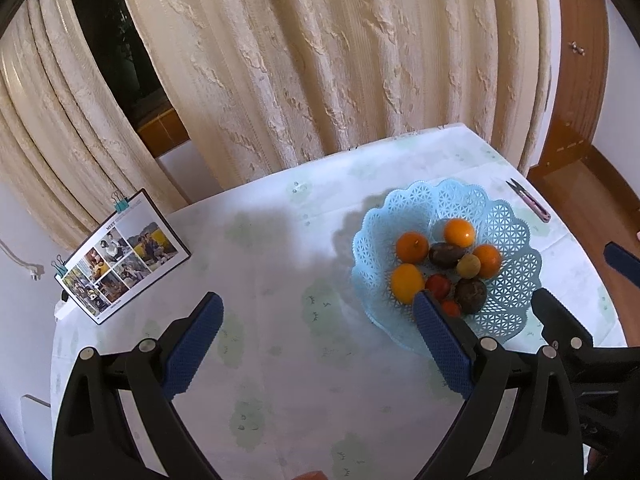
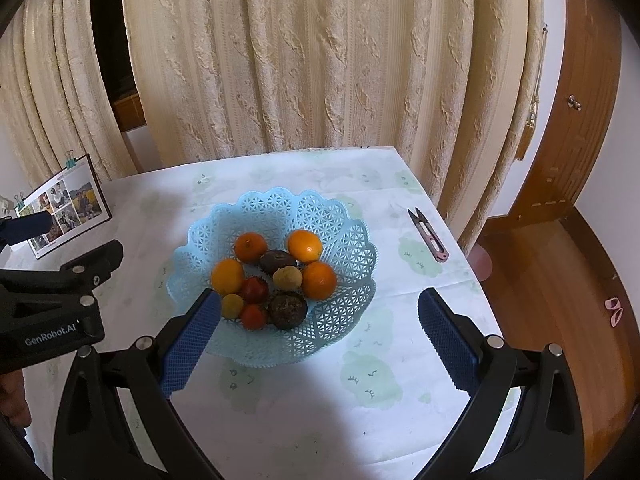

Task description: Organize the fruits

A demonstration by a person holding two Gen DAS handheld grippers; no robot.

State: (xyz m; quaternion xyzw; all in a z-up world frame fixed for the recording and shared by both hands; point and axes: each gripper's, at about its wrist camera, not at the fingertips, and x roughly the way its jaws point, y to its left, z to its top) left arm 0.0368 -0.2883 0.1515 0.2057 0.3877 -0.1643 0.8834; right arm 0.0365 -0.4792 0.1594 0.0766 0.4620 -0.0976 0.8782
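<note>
Above the basket (image 2: 276, 216), both tongs (image 2: 318, 320) gape.

Thread snips (image 2: 428, 234) and a clipped photo board (image 1: 122, 256) lie on the tablecloth (image 2: 304, 392).

A cream, embossed curtain (image 2: 320, 60) is seen hanging in heavy folds right behind the counter (image 2: 304, 408), which is covered by a white cloth printed with pale green patches. A dark gap (image 1: 116, 44) is left open in the folds at the left, and a strip of wooden sill is glimpsed below it. A wooden cabinet (image 2: 580, 92) with a small metal knob is seen at the right, and a polished wooden floor (image 2: 560, 300) is lit warmly beneath it. White wall (image 1: 24, 264) is shown at the far left.
</note>
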